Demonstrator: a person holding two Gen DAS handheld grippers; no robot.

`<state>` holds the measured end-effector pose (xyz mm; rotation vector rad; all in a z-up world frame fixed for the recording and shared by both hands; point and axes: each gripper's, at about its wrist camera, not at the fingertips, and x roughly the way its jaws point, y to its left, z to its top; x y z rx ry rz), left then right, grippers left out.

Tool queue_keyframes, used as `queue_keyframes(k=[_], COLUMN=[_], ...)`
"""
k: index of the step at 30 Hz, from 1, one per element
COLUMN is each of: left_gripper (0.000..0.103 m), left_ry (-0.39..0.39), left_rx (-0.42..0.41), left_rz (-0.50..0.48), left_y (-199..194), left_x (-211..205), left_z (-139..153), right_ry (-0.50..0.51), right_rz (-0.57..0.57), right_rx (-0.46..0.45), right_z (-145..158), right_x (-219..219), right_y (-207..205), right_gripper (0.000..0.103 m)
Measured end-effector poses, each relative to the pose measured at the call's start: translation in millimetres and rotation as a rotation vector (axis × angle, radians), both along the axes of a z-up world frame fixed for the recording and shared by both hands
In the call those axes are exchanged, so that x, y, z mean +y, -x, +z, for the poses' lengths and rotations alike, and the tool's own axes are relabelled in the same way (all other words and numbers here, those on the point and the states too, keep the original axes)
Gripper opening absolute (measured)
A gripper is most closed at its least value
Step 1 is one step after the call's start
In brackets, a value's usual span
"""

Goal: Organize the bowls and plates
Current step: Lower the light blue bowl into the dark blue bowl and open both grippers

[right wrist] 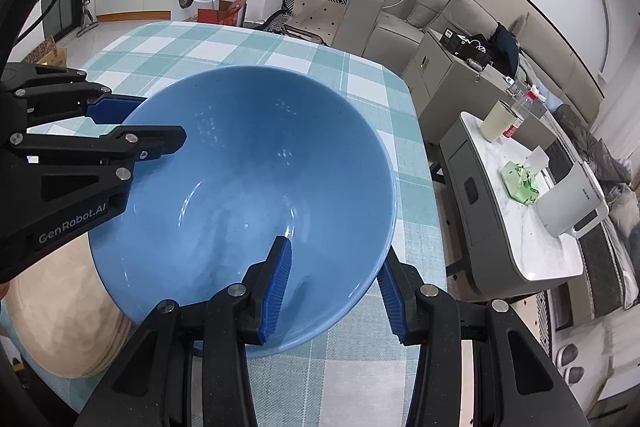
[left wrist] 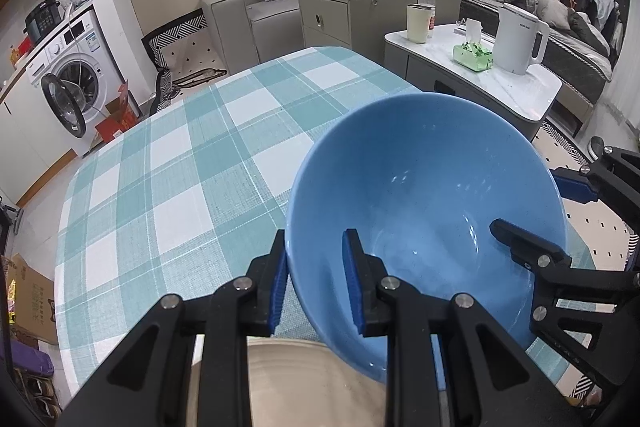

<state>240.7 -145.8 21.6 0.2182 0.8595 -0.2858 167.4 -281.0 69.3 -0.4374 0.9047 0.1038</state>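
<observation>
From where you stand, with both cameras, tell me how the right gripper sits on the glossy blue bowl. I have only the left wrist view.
Observer: The right gripper straddles the near rim of the glossy blue bowl, with one finger inside and one outside. I cannot tell whether its pads press.
Operator: Name the beige thing below my fingers.
Observer: It is a stack of round beige plates. The layered edges show, and the bowl overlaps the stack's right side.
Operator: Describe the table on the bowl's right side.
Observer: The teal-and-white checked tablecloth runs bare from the bowl to the table edge there.
</observation>
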Motion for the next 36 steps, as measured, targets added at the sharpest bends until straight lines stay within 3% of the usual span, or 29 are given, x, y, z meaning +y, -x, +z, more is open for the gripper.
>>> queue_keyframes(k=[13, 18, 20, 25, 33, 34, 35, 36], left_gripper=[0.026, 0.030, 0.037, 0.050, 0.059, 0.065, 0.081, 0.089], left_ry=[0.001, 0.011, 0.020, 0.049, 0.088, 0.091, 0.095, 0.099], left_rx=[0.002, 0.002, 0.005, -0.003, -0.037, -0.037, -0.042, -0.051], left_rz=[-0.010, -0.023, -0.029, -0.046, -0.034, -0.031, -0.028, -0.022], left_y=[0, 2, 3, 9, 22, 23, 25, 26], left_x=[2, 3, 3, 5, 16, 18, 20, 21], left_z=[-3, -2, -1, 6, 20, 20, 21, 22], right_ry=[-0.017, -0.031, -0.039, -0.045, -0.148, -0.176, -0.194, -0.213], right_rz=[-0.005, 0.007, 0.019, 0.056, 0.029, 0.027, 0.024, 0.023], right_rx=[0.004, -0.003, -0.011, -0.025, -0.094, -0.104, -0.109, -0.112], right_z=[-4, -4, -3, 0, 18, 21, 23, 26], right_x=[0, 1, 2, 2, -26, -31, -35, -38], right_y=[0, 1, 3, 10, 20, 22, 22, 23], right_gripper=[0.053, 0.067, 0.078, 0.085, 0.097, 0.098, 0.099, 0.100])
